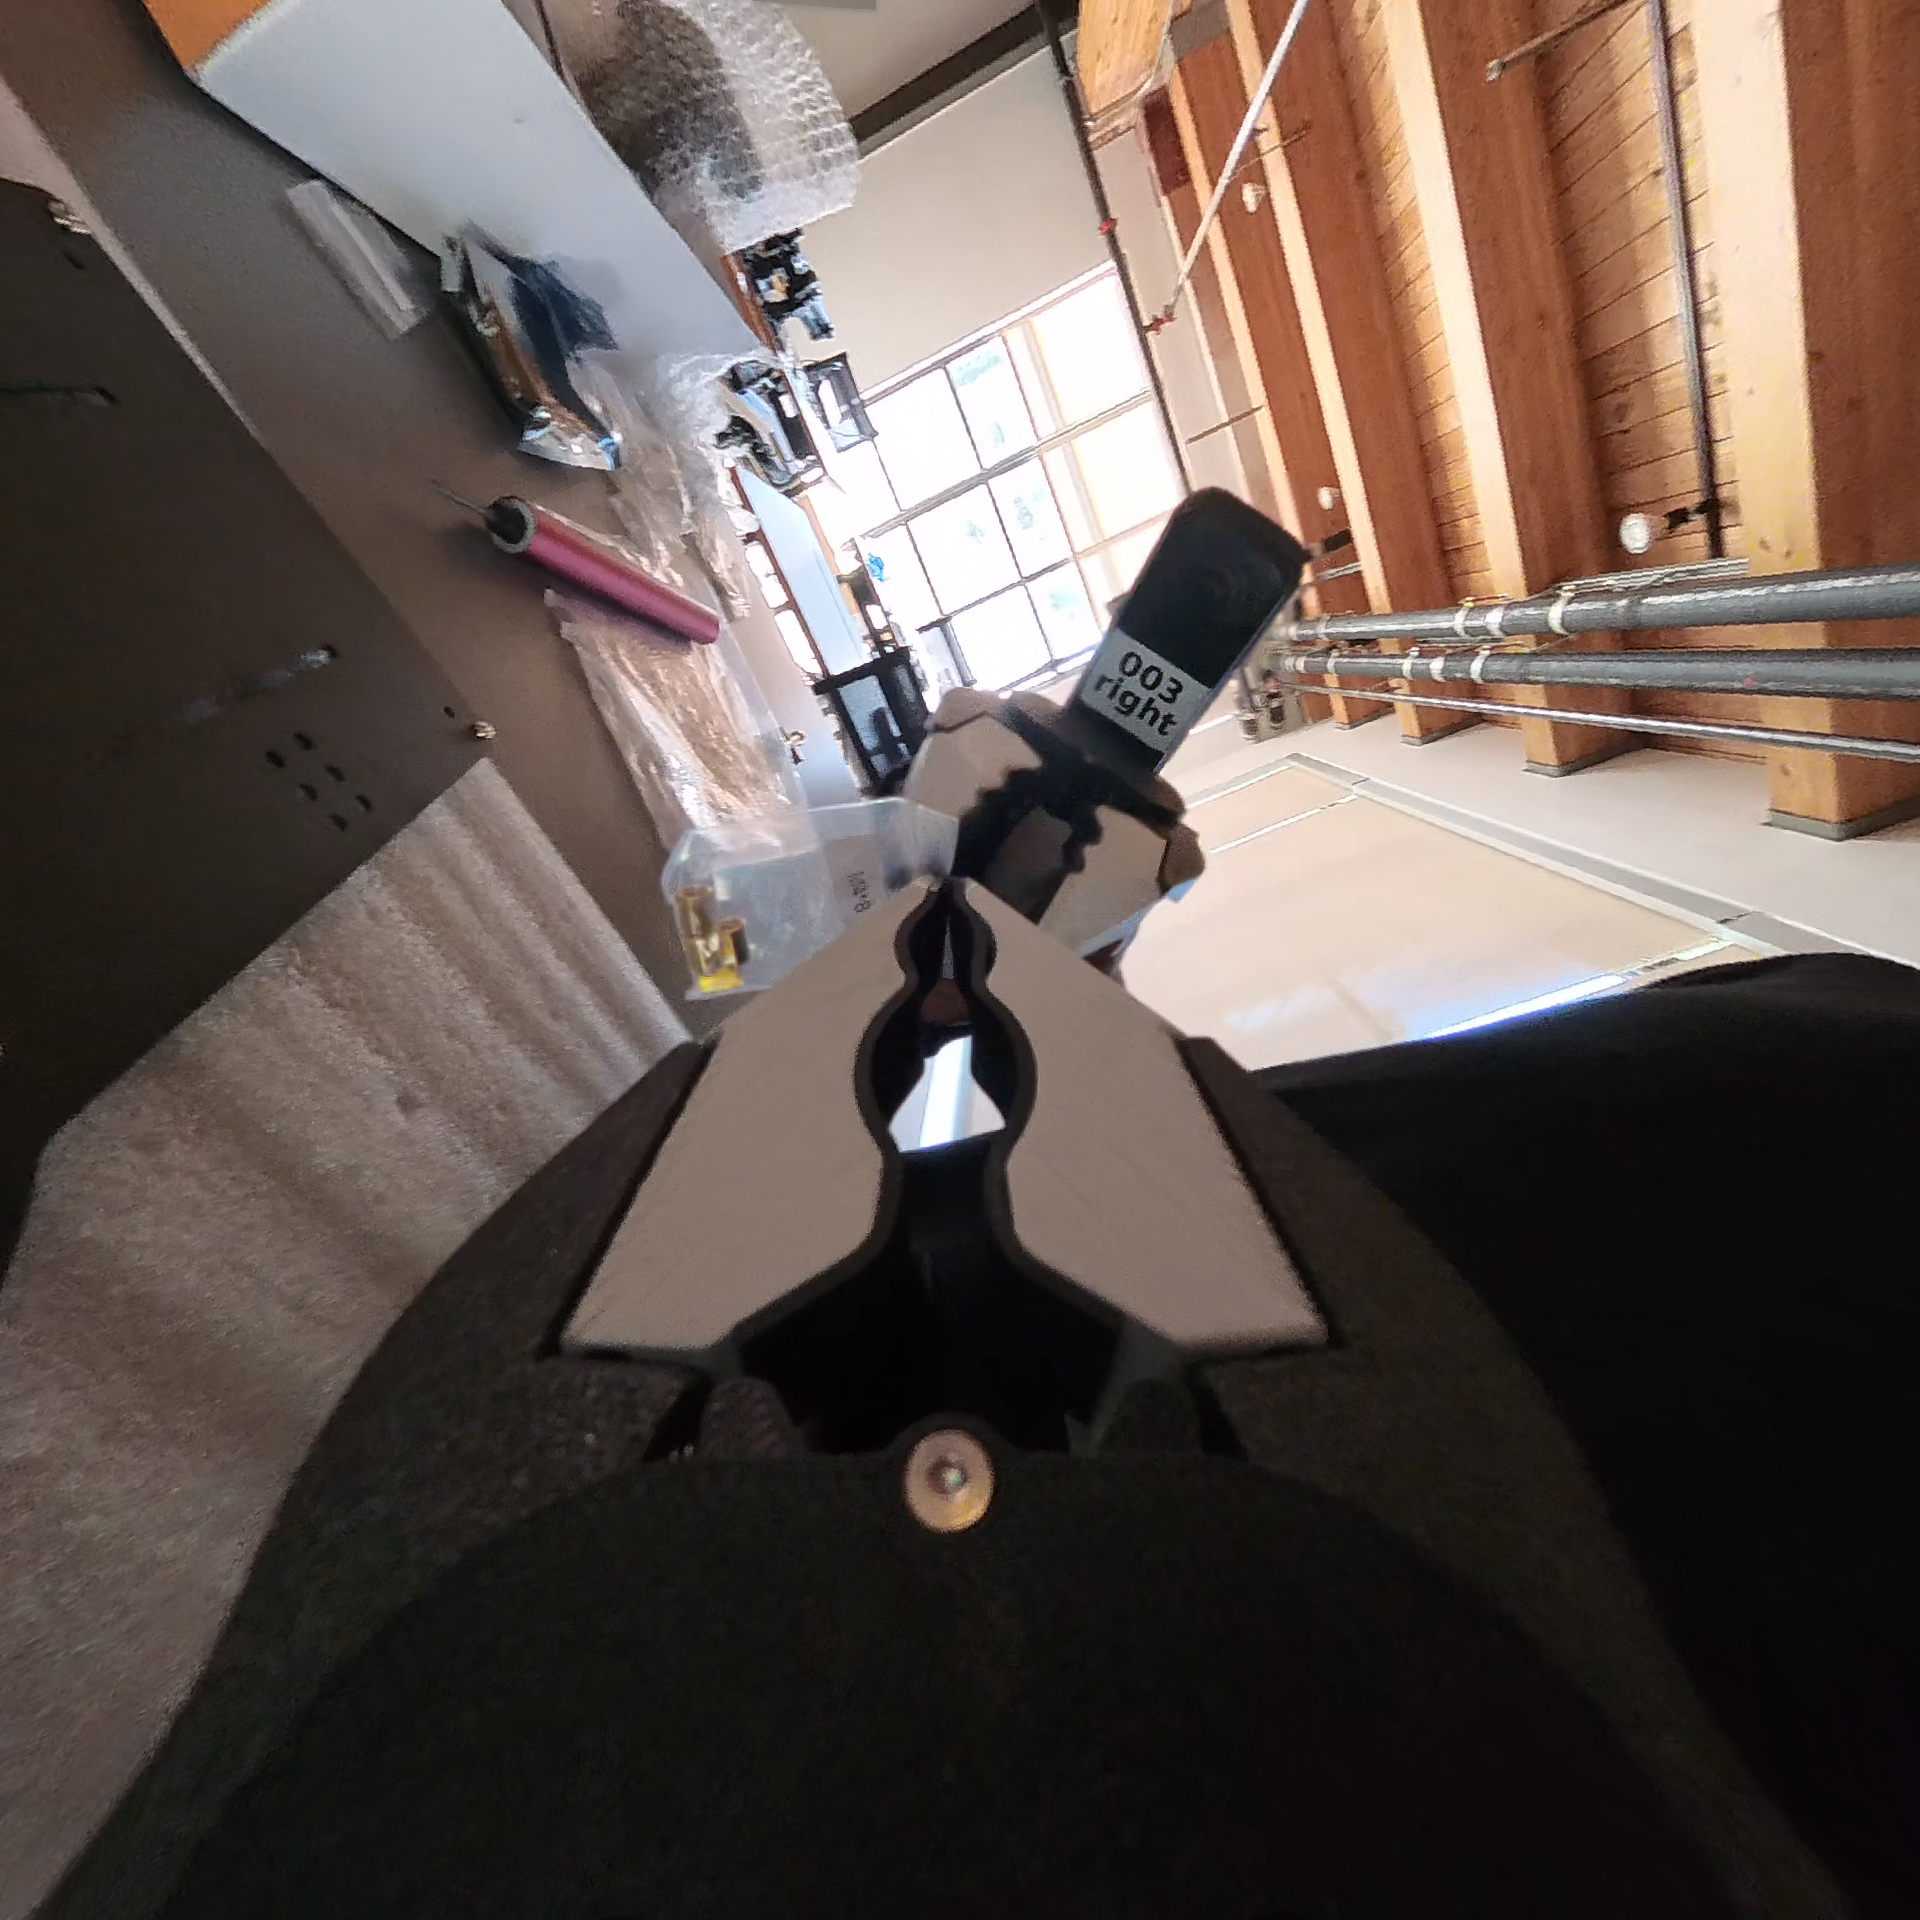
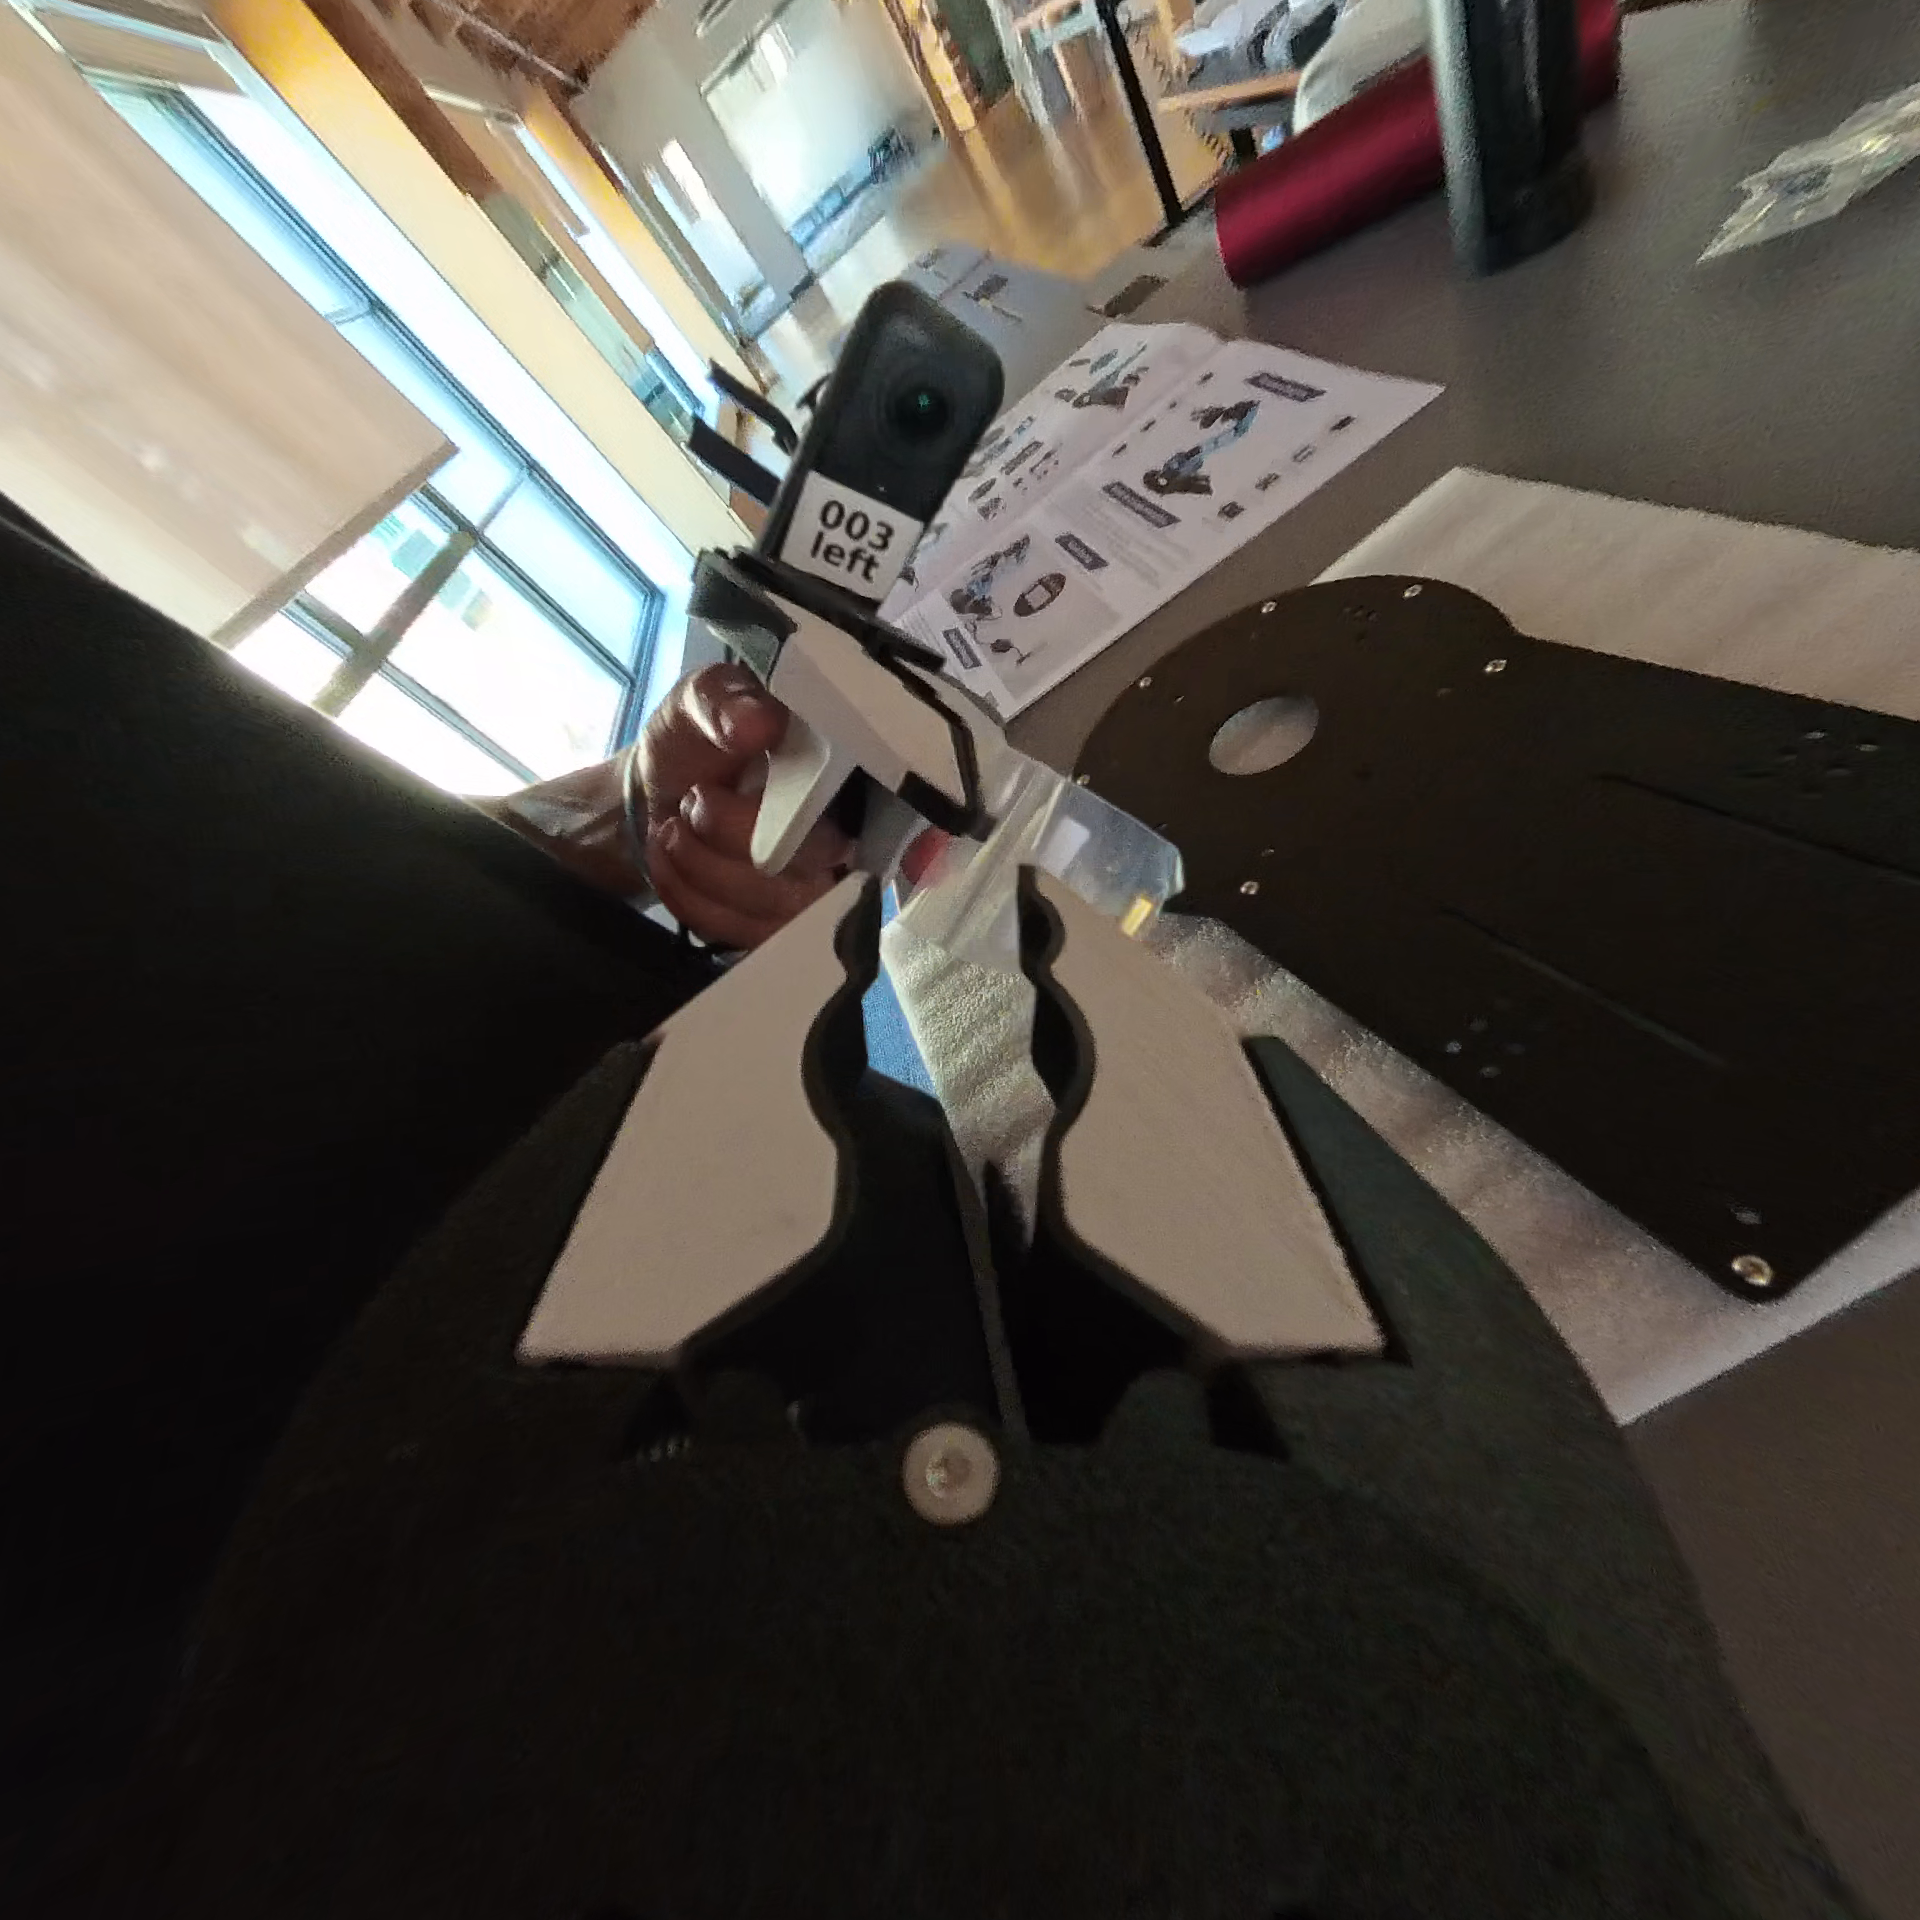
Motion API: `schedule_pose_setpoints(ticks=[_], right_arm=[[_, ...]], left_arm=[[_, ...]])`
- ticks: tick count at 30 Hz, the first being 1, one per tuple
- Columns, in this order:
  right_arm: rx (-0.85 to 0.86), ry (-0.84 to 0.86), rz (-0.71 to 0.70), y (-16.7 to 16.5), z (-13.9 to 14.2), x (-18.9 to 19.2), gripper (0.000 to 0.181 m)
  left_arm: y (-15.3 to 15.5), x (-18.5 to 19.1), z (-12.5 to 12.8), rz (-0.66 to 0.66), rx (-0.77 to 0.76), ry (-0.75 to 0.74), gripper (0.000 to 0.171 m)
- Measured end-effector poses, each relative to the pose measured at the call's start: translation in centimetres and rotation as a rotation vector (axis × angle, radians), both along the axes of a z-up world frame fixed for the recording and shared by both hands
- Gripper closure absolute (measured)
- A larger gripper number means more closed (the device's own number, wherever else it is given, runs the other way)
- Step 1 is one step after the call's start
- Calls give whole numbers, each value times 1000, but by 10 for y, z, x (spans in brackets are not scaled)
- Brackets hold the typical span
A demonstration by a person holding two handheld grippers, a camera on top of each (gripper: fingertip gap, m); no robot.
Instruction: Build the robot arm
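My left gripper is shut on the corner of a small clear plastic bag with brass parts in it, held up above the table. In the right wrist view the left gripper, held by a person's hand, pinches the same bag. My right gripper is partly open, with the bag's free edge lying between its fingers. It faces the left gripper closely and shows in the left wrist view. A black metal plate with holes lies just beyond, on a white foam sheet.
The black plate and foam sheet lie on a grey table. A printed instruction sheet, a red roll and more clear bags lie farther back. Bubble wrap stands at the far end. Dark clothing is close by. My left and right fingertips are right by each other.
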State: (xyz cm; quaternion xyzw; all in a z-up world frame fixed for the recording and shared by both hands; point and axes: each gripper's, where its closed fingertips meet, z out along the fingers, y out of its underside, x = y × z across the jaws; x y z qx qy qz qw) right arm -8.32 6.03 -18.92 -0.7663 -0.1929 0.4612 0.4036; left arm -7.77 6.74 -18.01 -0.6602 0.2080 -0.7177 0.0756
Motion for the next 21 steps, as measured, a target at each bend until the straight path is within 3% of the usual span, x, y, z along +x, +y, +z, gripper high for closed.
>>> schedule_pose_setpoints(ticks=[4, 7, 9, 16, 21], right_arm=[[-17, 110, 15, 1, 11, -5, 159], [-25, 234, 6, 2, 23, 0, 181], [-42, 300, 9, 2, 27, 1, 181], [-16, 163, 16, 0, 14, 3, 162], [-5, 140, 28, 1, 13, -4, 172]], left_arm=[[-2, 1, 7, -10, -5, -38, 171], [-5, 0, 13, -22, 7, -65, 171], [-10, 1, 12, -36, 33, -60, 171], [-4, -1, 14, -9, -19, -85, 171], [-7, 0, 15, -31, -18, -88, 171]])
